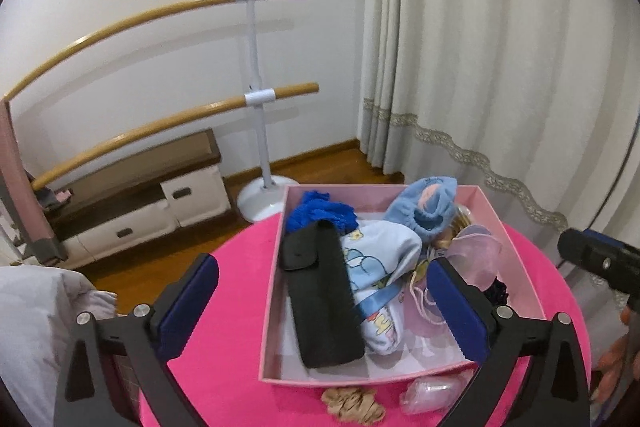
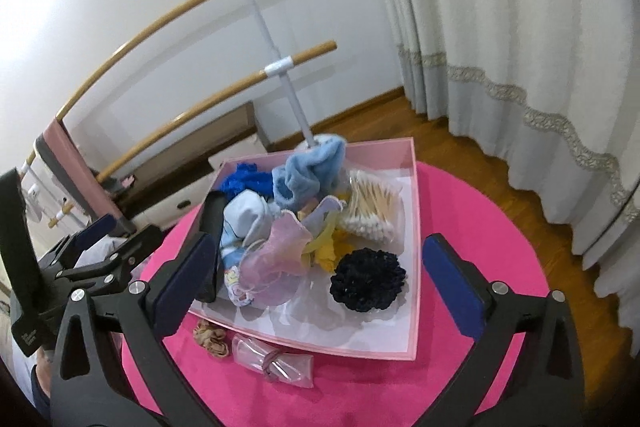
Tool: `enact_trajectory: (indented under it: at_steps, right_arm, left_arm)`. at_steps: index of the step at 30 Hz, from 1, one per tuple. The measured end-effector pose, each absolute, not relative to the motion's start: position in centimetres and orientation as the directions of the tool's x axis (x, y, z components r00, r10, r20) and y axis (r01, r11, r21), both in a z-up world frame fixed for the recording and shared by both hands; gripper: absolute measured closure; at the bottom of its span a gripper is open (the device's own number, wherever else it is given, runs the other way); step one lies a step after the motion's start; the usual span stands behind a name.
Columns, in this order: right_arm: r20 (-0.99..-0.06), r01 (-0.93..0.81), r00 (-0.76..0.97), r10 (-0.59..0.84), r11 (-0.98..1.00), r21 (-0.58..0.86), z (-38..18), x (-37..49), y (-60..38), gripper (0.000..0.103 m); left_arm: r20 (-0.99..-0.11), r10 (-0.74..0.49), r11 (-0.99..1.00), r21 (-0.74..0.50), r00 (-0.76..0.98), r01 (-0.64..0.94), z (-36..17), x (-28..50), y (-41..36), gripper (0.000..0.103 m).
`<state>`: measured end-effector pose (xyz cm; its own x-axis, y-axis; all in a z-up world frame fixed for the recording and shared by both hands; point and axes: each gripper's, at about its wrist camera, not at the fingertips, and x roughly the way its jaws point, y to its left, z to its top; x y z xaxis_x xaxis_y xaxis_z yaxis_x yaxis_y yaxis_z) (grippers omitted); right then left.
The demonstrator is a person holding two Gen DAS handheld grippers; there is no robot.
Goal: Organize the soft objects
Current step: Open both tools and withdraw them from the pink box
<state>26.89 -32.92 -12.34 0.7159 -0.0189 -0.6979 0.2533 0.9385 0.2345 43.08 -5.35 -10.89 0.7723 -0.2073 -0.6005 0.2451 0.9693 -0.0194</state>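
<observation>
A pink box (image 1: 276,267) stands on a round pink table (image 1: 224,347). In it lie a black pouch (image 1: 320,299), a white cartoon-print cloth (image 1: 380,267), a blue knit piece (image 1: 320,211), a light blue fleece band (image 1: 424,211), a pink organza bag (image 2: 280,251) and a dark navy scrunchie (image 2: 368,281). A beige scrunchie (image 2: 212,337) lies on the table before the box. My left gripper (image 1: 324,307) hangs open over the box's left half, holding nothing. My right gripper (image 2: 320,283) is open above the box's near side, also holding nothing.
A bag of cotton swabs (image 2: 372,207) sits in the box's far right corner. A clear bag with hair ties (image 2: 276,359) lies on the table by the beige scrunchie. Behind the table stand a ballet barre (image 1: 256,99), a low cabinet (image 1: 152,195) and curtains (image 1: 480,67).
</observation>
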Motion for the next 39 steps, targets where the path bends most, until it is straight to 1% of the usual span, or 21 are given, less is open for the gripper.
enact_trajectory:
  at_steps: [5,17,27,39]
  right_arm:
    - [-0.664,0.253,0.747,-0.036,0.939,0.234,-10.5,24.5,-31.4,0.0]
    - [-0.594,0.245,0.799,-0.093,0.953,0.18,-7.8,17.1,-26.1,0.0]
    - [-0.56,0.274,0.806,-0.193,0.96,0.064,-7.1,10.3,-22.1,0.0]
    - [-0.56,0.297,0.795,-0.234,0.955,0.024,-8.6,4.4,-19.9,0.0]
  left_arm:
    - [-0.547,-0.171,0.977,0.013,0.82,0.213,-9.5,38.2,-4.6,0.0]
    - [-0.468,-0.156,0.981,0.026,0.87,0.19,-7.9,27.6,-2.9,0.0]
    - [-0.447,-0.16,0.985,-0.016,0.88,0.171,-8.4,19.1,-1.1,0.0]
    - [-0.454,-0.15,0.988,-0.045,0.878,0.145,-9.8,10.3,0.5,0.0]
